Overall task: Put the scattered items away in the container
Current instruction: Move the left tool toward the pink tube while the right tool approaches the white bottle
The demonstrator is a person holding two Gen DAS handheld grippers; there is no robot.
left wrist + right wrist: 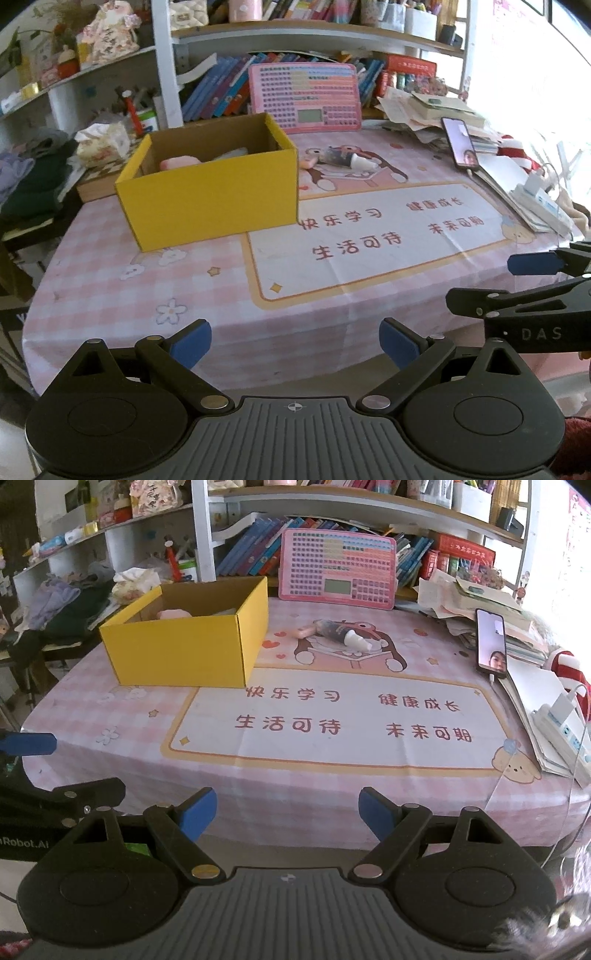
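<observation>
The bottle (341,635) lay on its side on the pink cloth (295,786), to the right of the yellow box (184,653) and a little behind the box's front wall. Its long axis ran roughly across the table, slightly slanted. The white nozzle end pointed to the right, away from the box, and a little toward the camera. The dark end pointed back toward the box. A small pink thing (306,630) touched that dark end, on the box side; the view was too soft to say what it was, maybe a small tube or an eraser.

The box stood open, with a corner turned toward the cameras. Inside it a pink item (179,162) and a pale item (232,153) rested near the back wall.

The left gripper (295,345) hovered above the near edge of the cloth, in front of the box and a bit to its right. Its blue pads (192,343) stood wide apart, and nothing was between them.

The right gripper (288,814) was also over the near edge, further right of the box, well apart from the bottle. Its jaws were spread wide and held nothing; the pads touched no object.

A phone (490,642) leaned against a pile of papers (461,602), far to the right of the box. A pink board (338,568) stood behind the box, to its right.
</observation>
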